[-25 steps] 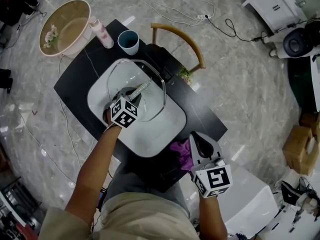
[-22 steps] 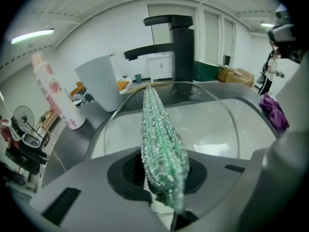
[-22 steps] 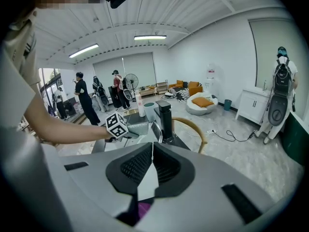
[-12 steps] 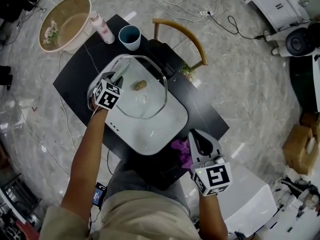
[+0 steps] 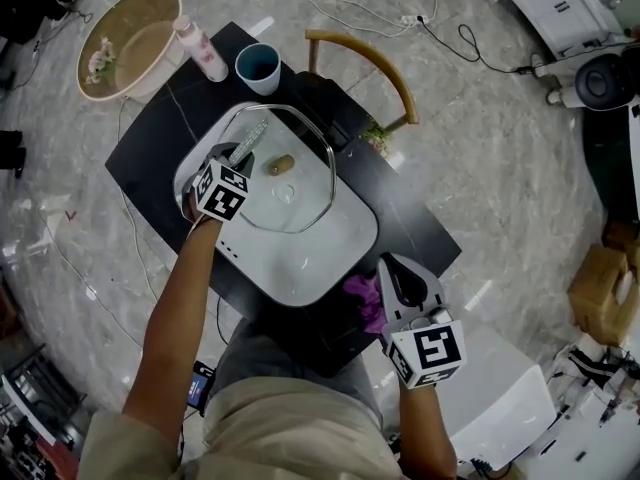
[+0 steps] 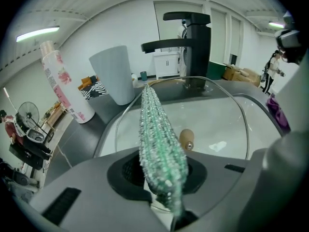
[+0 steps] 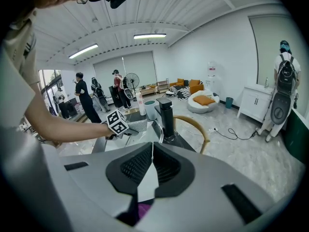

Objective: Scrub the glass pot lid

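Note:
The glass pot lid point(image 5: 296, 193) lies flat over the white sink point(image 5: 325, 258), its wooden knob point(image 5: 281, 165) facing up. My left gripper point(image 5: 238, 158) is over the lid's left rim, shut on a sparkly green scrub cloth point(image 5: 250, 138) that reaches past the rim. In the left gripper view the scrub cloth point(image 6: 157, 139) rises between the jaws, with the lid point(image 6: 222, 120) and knob point(image 6: 186, 139) beyond. My right gripper point(image 5: 403, 286) is at the table's near edge, shut and empty, over a purple cloth point(image 5: 360, 303). The right gripper point(image 7: 151, 170) shows its jaws pressed together.
A black faucet point(image 6: 193, 42), a blue cup point(image 5: 259, 69) and a pink-print bottle point(image 5: 200, 50) stand at the black table's point(image 5: 155, 153) far side. A wooden chair point(image 5: 365, 68) is behind it. A beige basin point(image 5: 125, 43) and cables lie on the floor. People stand far off.
My left gripper has carried the scrub cloth from the lid's near middle up and left to its left rim, uncovering the knob. The right gripper has stayed put.

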Available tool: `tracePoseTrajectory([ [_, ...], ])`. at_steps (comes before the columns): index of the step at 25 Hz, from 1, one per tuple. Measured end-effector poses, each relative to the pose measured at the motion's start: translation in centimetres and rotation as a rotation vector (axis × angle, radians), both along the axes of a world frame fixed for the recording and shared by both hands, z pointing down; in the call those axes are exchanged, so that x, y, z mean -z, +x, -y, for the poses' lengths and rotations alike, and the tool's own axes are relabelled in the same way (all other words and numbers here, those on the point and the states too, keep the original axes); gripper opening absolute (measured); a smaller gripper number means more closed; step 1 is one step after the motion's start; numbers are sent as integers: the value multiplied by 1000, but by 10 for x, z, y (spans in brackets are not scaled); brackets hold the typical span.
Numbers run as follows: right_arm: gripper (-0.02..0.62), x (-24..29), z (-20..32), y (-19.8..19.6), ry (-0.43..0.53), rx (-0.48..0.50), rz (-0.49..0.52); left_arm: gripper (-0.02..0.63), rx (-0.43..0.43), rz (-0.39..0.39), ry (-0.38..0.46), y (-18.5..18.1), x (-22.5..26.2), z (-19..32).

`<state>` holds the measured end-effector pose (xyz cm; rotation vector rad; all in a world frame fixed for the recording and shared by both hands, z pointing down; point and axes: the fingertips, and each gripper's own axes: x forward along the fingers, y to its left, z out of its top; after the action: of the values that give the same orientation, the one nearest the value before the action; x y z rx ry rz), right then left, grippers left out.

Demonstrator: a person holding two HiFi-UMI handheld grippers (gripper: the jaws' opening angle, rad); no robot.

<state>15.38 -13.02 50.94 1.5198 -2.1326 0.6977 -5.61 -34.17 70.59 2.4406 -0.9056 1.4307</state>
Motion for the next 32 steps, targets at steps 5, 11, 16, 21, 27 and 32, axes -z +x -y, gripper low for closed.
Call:
tracePoseTrajectory([
  [5, 25, -2, -1, 5, 0, -9, 3, 86, -90, -27, -18, 43, -4, -34],
  [11, 25, -1, -5, 13, -4, -25, 11, 86, -210, -64, -59, 93, -4, -85],
  [16, 25, -4, -5, 16, 3, -32, 15, 86, -368, -51, -75, 126, -8, -119],
  [21, 25, -8, -10, 13, -1, -28, 21, 86, -419, -49, -85, 132, -10, -132],
  [27, 25, -11, -12, 12, -7, -28, 23, 86, -420, -48, -85, 127, -11, -131],
  [32, 25, -12, -12, 8, -7, -22, 23, 86, -409, -28, -72, 110, -14, -122],
])
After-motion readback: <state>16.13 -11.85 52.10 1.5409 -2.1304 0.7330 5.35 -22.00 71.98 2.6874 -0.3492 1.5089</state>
